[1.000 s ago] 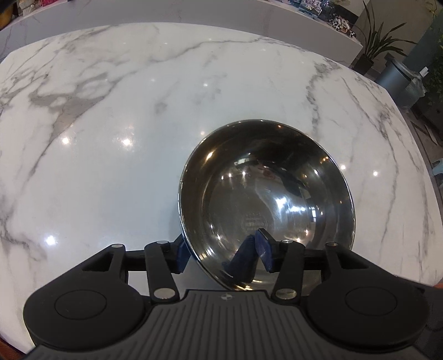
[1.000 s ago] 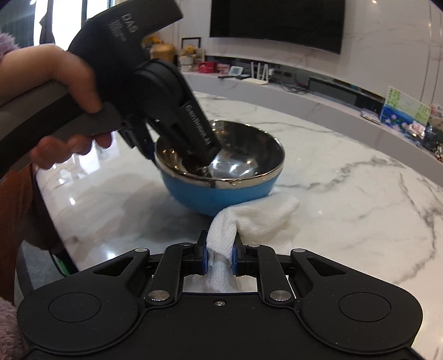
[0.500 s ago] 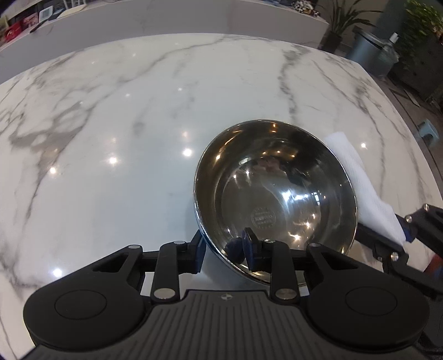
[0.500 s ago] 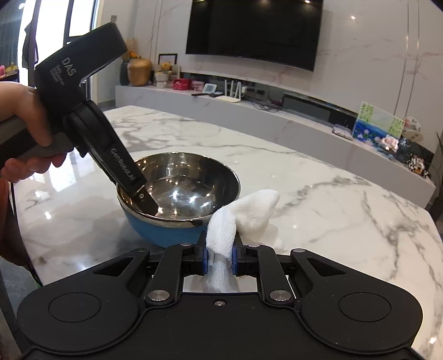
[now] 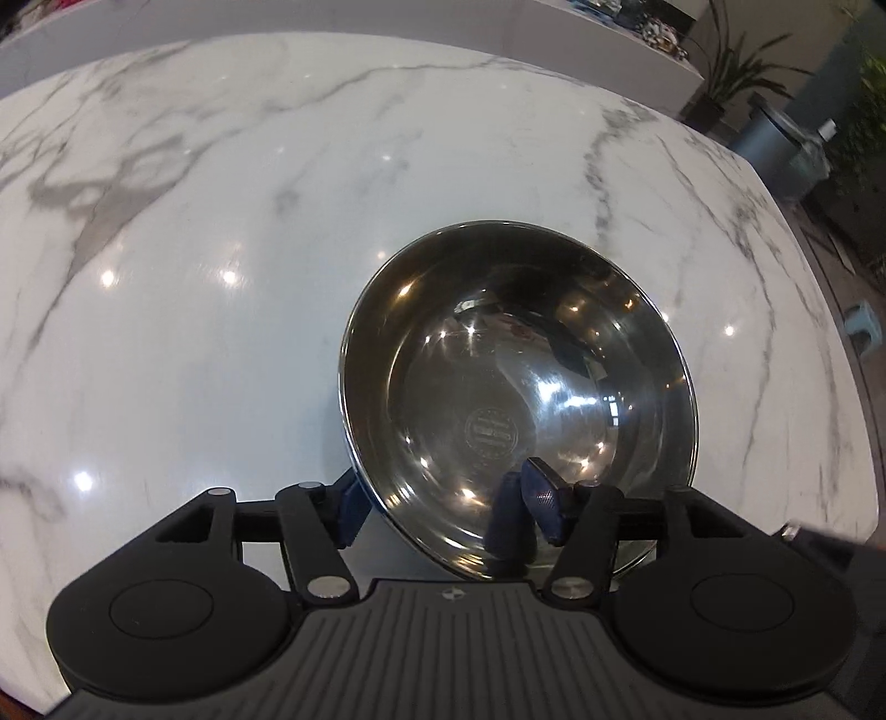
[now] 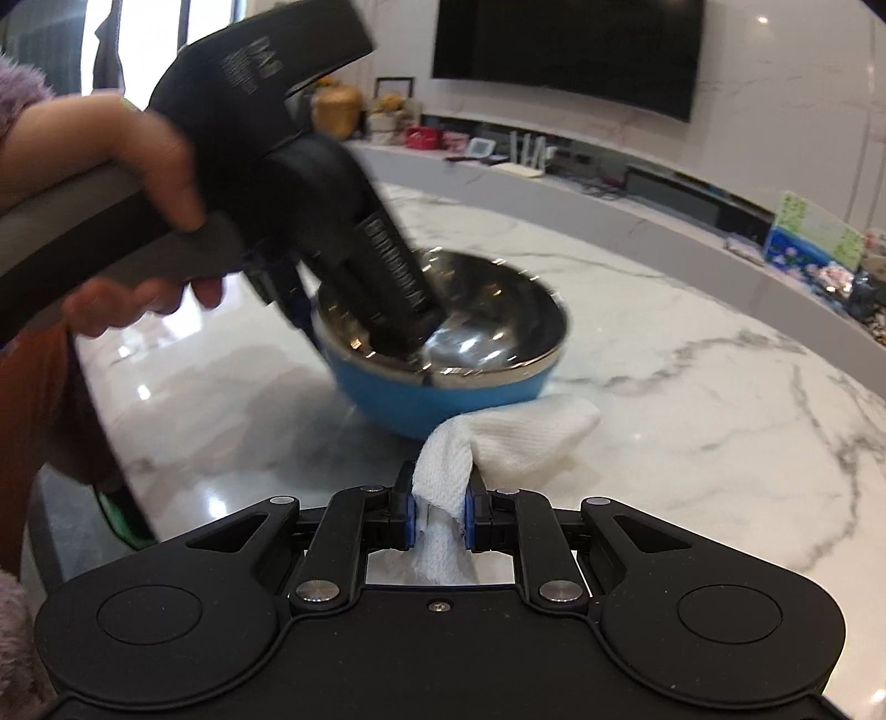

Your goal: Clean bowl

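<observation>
A: Where was the bowl (image 5: 518, 399)?

B: It stood upright on the white marble surface (image 5: 221, 232). Steel inside, blue outside; a round stamp showed on its bottom.

A: Left tool (image 5: 446, 509)?

B: It straddled the bowl's near rim, one finger outside the wall and one inside. Its jaws were opening, and the pads stood off the rim. A hand (image 6: 111, 221) gripped its handle.

A: Right tool (image 6: 438, 507)?

B: Closed tight on a white cloth (image 6: 498, 432). The cloth's loose end lay on the surface, just beside the bowl's blue wall. Contact could not be determined.

A: Beyond that?

B: A dark television (image 6: 565, 50) hung on the far wall.
</observation>
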Demonstrator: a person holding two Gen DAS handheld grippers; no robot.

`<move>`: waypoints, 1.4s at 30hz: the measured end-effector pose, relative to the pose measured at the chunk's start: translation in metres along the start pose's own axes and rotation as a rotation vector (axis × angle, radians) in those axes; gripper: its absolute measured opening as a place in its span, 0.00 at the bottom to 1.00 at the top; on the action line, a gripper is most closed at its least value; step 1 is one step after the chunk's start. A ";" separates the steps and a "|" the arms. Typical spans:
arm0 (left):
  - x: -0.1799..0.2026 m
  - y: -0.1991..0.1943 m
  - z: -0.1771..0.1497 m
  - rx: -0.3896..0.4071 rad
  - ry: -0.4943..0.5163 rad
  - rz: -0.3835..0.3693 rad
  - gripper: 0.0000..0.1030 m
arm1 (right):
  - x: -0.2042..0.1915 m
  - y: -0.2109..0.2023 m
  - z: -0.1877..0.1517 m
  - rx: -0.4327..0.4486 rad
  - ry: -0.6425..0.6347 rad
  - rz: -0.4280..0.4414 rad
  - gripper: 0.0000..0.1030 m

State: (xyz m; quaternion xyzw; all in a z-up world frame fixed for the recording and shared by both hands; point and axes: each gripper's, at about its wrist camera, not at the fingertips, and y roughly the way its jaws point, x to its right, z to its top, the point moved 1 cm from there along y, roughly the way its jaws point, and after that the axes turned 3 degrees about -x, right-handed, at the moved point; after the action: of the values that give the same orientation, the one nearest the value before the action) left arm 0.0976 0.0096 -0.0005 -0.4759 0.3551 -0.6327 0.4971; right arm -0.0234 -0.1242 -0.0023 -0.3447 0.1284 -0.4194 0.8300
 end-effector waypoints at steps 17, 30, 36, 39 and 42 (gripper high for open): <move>0.000 -0.004 -0.003 0.002 -0.015 0.020 0.55 | 0.050 -0.003 -0.006 -0.001 0.182 -0.385 0.45; -0.002 -0.004 -0.005 0.013 -0.028 0.032 0.55 | 0.044 0.023 -0.012 -0.054 0.150 -0.360 0.42; -0.002 -0.005 -0.006 0.016 -0.026 0.036 0.55 | 0.053 0.029 -0.014 -0.077 0.195 -0.396 0.41; -0.001 -0.005 -0.007 0.016 -0.024 0.035 0.55 | 0.059 0.028 -0.017 -0.082 0.234 -0.403 0.33; -0.001 -0.005 -0.007 0.017 -0.023 0.034 0.55 | 0.065 0.027 -0.019 -0.085 0.265 -0.405 0.25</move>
State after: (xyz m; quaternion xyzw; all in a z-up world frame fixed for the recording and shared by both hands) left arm 0.0896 0.0113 0.0019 -0.4729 0.3521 -0.6217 0.5156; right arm 0.0232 -0.1729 -0.0293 -0.3400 0.1820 -0.6130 0.6895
